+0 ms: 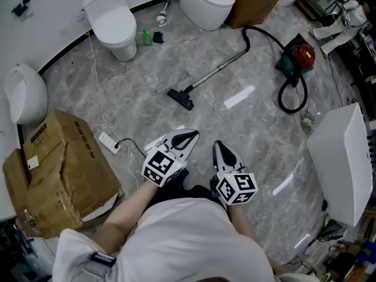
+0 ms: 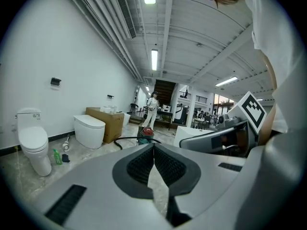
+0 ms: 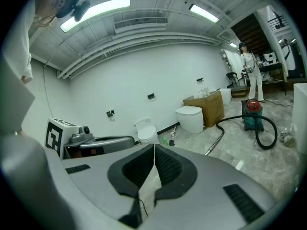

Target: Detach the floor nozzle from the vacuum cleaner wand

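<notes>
Lying on marble floor (image 1: 258, 135), wand (image 1: 220, 69) w/ nozzle (image 1: 180, 98) on, toilet (image 1: 114, 25) beyond

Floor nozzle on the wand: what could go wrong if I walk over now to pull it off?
The power strip lies on the floor close at your left: you may trip. The left gripper and right gripper have shut jaws; unless opened, they would only push the floor nozzle or the wand.

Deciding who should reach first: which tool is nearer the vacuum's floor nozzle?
Left. In the head view the left tool is held almost in line with the floor nozzle but well short of it. The right tool is farther back and off to the nozzle's right.
</notes>
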`<state>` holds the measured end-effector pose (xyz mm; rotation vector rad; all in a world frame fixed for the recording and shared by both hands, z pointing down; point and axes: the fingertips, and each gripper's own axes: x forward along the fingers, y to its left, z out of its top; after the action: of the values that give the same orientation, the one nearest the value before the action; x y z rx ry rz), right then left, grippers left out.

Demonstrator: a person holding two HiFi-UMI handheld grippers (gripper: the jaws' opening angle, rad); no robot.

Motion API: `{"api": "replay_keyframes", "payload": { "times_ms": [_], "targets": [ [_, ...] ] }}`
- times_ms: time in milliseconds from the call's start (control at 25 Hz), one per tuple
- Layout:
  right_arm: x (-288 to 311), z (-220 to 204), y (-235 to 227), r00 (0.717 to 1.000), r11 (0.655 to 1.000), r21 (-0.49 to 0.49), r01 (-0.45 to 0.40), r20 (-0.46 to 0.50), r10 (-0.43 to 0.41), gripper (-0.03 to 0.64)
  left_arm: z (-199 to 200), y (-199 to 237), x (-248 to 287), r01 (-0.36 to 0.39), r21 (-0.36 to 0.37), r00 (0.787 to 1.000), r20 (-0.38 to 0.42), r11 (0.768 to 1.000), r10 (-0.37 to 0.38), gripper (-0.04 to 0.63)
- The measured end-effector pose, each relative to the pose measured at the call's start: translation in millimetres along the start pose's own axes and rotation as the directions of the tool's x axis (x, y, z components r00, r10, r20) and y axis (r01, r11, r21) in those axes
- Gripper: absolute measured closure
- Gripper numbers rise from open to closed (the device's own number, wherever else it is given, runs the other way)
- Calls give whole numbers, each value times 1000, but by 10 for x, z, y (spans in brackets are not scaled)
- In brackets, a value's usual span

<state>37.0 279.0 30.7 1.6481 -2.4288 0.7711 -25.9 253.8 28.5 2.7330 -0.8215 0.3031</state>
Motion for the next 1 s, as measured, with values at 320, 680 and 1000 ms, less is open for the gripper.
{"api": "replay_keyframes", "payload": {
  "times_ms": [320,680,1000],
  "targets": [
    [161,87,-343,999,998,49,45,20,-46,600,63,184,243,28,3,1000,-10,1000,-28,584],
    [326,81,-688,1000,997,73,22,-17,-21,600,-46,335,484,0,-16,999,-52,1000,0,584],
    [918,627,-1344,992,994,27,-108,-61,109,600,286,784,1310,-122,-75,992,-11,990,122,584]
  ]
}}
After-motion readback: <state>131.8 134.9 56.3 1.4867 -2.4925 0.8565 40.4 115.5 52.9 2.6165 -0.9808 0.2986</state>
